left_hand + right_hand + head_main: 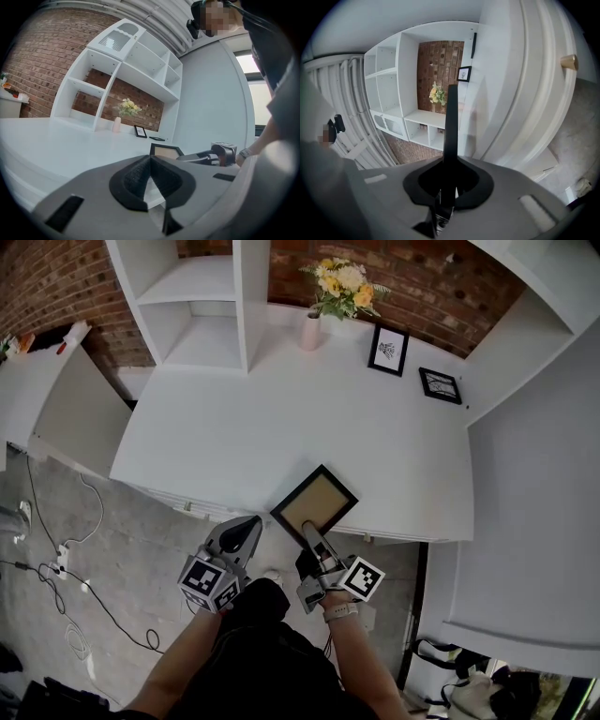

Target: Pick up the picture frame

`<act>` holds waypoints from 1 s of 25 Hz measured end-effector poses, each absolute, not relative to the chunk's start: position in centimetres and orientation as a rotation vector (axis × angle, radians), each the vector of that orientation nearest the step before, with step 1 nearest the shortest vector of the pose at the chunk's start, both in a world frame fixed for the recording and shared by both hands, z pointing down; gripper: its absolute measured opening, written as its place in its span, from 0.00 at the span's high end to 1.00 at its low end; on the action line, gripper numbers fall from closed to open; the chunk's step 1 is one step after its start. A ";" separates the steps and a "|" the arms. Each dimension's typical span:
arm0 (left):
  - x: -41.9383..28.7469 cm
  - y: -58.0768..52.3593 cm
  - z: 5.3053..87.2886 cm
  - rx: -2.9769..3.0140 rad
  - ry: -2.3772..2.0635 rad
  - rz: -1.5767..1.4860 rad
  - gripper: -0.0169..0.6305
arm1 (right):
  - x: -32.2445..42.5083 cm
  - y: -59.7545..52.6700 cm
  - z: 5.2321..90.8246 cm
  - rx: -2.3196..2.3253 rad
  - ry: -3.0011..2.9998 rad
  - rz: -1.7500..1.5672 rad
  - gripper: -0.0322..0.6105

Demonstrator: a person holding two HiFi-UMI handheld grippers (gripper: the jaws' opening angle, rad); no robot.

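The picture frame, black-rimmed with a tan panel, lies tilted at the near edge of the white table. My right gripper is shut on its near corner. In the right gripper view the frame shows edge-on as a black bar rising from between the closed jaws of the right gripper. My left gripper hovers just left of the frame at the table's front edge, shut with nothing in it. The left gripper view shows its own tips touching, with the frame and the right gripper beyond.
At the back of the table stand a pink vase with yellow flowers and two small black frames. White shelf units rise behind, with a white cabinet wall on the right. Cables lie on the floor at the left.
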State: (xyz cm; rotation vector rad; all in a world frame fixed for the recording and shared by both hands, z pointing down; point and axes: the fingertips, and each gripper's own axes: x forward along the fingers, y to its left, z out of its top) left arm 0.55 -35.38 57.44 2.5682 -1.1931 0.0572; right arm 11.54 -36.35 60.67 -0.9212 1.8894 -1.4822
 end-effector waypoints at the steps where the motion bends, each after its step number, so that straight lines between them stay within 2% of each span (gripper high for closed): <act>1: 0.6 -35.3 57.3 2.572 -1.190 0.054 0.98 | 11.7 -36.3 60.3 -0.933 1.901 -1.462 0.91; 11: 0.6 -34.8 54.2 2.616 -1.199 0.012 0.98 | 14.6 -35.5 56.8 -1.320 2.104 -1.143 0.91; 25: 0.9 -33.2 49.8 2.657 -1.195 -0.024 0.98 | 16.7 -32.3 50.8 -1.531 2.265 -0.793 0.91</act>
